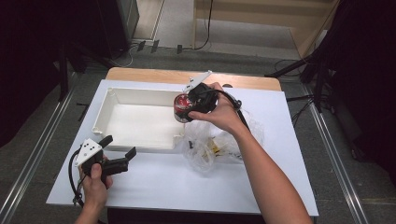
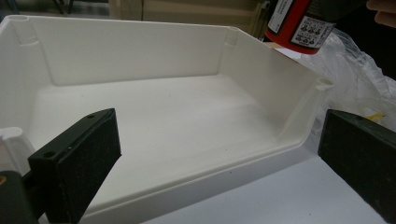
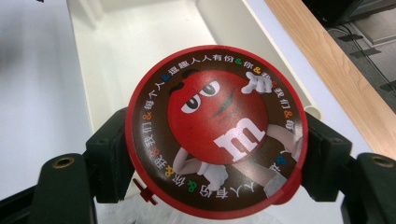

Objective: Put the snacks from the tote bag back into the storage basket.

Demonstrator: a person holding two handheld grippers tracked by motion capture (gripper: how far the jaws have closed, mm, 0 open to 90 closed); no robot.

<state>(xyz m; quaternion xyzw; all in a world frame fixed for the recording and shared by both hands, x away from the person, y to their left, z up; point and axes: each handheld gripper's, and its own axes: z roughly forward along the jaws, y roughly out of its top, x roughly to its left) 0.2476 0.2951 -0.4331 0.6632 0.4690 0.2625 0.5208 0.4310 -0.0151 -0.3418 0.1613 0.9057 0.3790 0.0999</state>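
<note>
Now your right hand-held gripper [image 1: 189, 111] pinches the red candy tub [image 1: 181, 107] by its sides, above the tray's right rim.

Just left of the tub lies the white tray [image 1: 108, 108], nearer your right hand; the tub's axis runs along the jaws. Your left hand-held gripper [image 1: 119, 147] rests spread and empty at the tray's near-left, beside the clear bag [image 1: 219, 144] on the bench [image 1: 187, 182].

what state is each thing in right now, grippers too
right gripper: shut on the candy tub, holding it over the tray's near right corner
candy tub: lid on, off the table
white tray: empty, flat on the table
plastic bag: crumpled, lying right of the tray
left gripper: open, holding nothing, resting near the tray's front edge
</note>
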